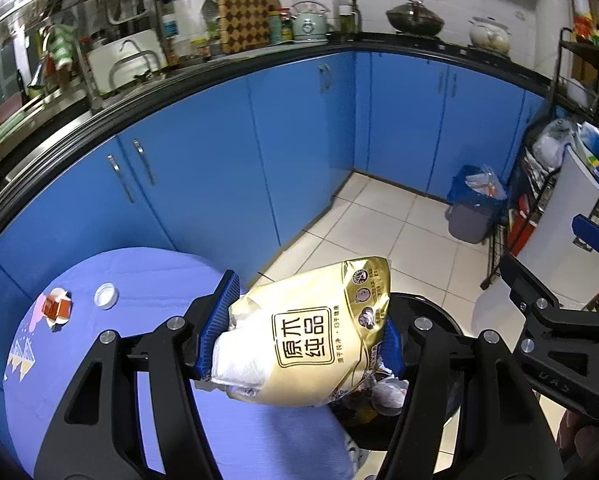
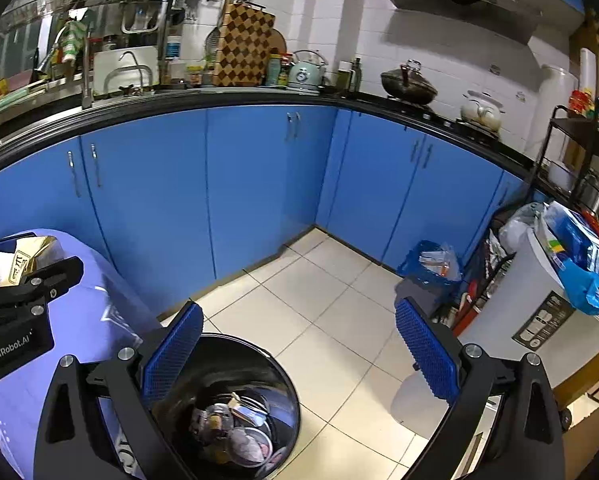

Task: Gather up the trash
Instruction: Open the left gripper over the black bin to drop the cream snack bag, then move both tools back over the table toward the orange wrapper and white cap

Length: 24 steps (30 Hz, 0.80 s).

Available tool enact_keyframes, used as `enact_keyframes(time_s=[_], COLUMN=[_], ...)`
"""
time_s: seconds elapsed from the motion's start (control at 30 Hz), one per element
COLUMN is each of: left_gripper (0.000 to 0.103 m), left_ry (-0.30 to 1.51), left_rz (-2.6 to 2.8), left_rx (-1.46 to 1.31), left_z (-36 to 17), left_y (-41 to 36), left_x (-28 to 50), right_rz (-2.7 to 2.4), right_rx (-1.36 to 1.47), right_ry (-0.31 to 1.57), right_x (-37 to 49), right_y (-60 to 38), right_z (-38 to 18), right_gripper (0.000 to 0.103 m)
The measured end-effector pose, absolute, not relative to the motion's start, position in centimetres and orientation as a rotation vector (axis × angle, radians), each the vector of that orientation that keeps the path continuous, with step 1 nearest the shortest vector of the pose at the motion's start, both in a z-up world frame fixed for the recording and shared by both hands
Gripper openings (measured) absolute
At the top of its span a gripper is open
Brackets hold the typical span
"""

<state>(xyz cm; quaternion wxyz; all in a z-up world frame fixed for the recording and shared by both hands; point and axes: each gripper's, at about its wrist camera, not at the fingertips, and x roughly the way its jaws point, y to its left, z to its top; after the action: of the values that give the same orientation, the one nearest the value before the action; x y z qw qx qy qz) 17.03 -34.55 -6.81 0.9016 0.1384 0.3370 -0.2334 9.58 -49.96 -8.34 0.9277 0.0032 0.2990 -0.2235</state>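
My left gripper (image 1: 305,320) is shut on a gold and white snack bag (image 1: 311,332) and holds it above the edge of the round table (image 1: 159,276), partly over a black trash bin (image 1: 435,312). The bag also shows in the right wrist view (image 2: 23,260). My right gripper (image 2: 299,344) is open and empty above the black trash bin (image 2: 227,400), which holds several pieces of trash. A red and white wrapper (image 1: 55,308) and a white lid (image 1: 106,295) lie on the table's far left.
Blue cabinets (image 2: 219,184) run along the back under a black counter. A grey bin with a blue liner (image 2: 427,276) stands in the corner. A white box (image 2: 539,320) and a black rack (image 2: 579,152) stand at the right. The floor is white tile (image 2: 331,320).
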Motion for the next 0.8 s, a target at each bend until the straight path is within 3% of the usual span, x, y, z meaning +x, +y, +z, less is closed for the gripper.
enact_keyframes(time_s=[0.4,0.47,0.53,0.6,0.8], left_gripper=[0.067,0.071,0.088,0.096,0.098], left_ry=[0.660,0.658,0.658,0.654,0.658], left_rz=[-0.533,-0.538,-0.534,-0.527,-0.500], left_rx=[0.316,0.316,0.315,0.309,0.312], left_z=[-6.0,-5.8,-5.7,-5.5,-5.5], left_y=[-37.7,-38.0,-38.0,-37.9,-37.3], left_x=[15.3,15.1,15.0,14.8,14.9], right_rz=[-0.506,-0.511,-0.512,-0.514,-0.503], right_rx=[0.027,0.031,0.034,0.035,0.037], right_ry=[0.605,0.608,0.609,0.610,0.614], right_x=[8.1,7.9,7.8,7.8,7.9], right_y=[-52.2,-52.4,-52.5,-52.6,-52.3], right_z=[-8.3,-8.4,-8.5,-8.5,-8.4], right_gripper=[0.094,0.094,0.094,0.094,0.094])
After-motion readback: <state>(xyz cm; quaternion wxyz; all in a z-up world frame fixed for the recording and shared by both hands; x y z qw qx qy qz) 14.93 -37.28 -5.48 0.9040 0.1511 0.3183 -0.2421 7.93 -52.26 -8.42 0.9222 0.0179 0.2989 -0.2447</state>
